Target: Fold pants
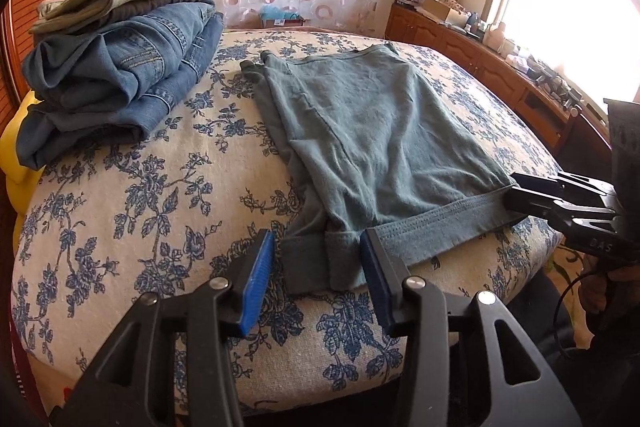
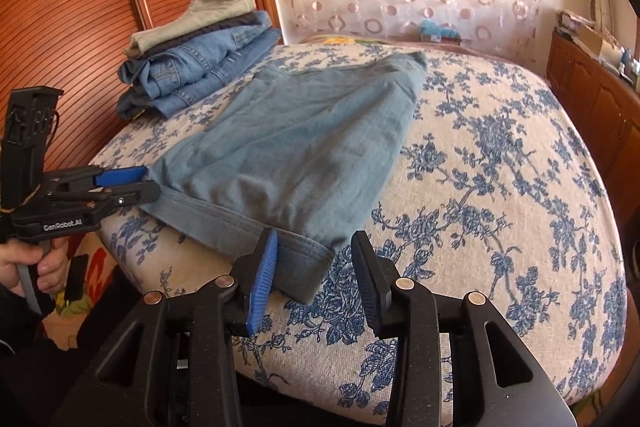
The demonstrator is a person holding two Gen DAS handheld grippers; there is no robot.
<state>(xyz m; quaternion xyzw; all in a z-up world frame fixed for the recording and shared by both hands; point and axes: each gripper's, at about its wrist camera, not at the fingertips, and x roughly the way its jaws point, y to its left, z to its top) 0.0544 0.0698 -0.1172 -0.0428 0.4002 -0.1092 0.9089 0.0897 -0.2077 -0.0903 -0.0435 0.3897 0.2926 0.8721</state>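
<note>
Grey-blue soft pants (image 1: 372,131) lie folded flat on the flowered bedspread (image 1: 140,211), their banded edge along the bed's near side. My left gripper (image 1: 318,267) stands open over the band's left corner, which lies between its blue pads untouched. At the band's right end my right gripper (image 1: 512,191) shows from the side. In the right wrist view the same pants (image 2: 304,143) stretch away from me. There my right gripper (image 2: 316,267) is open around the band's right corner (image 2: 308,267), and the left gripper (image 2: 146,183) sits at the far left end of the band.
A stack of folded jeans and khaki trousers (image 1: 120,67) rests at the bed's back left, by a ribbed wooden panel (image 2: 80,7). Low wooden cabinets (image 1: 480,63) with clutter line the window side. A person's hand (image 2: 40,267) grips the left tool's handle.
</note>
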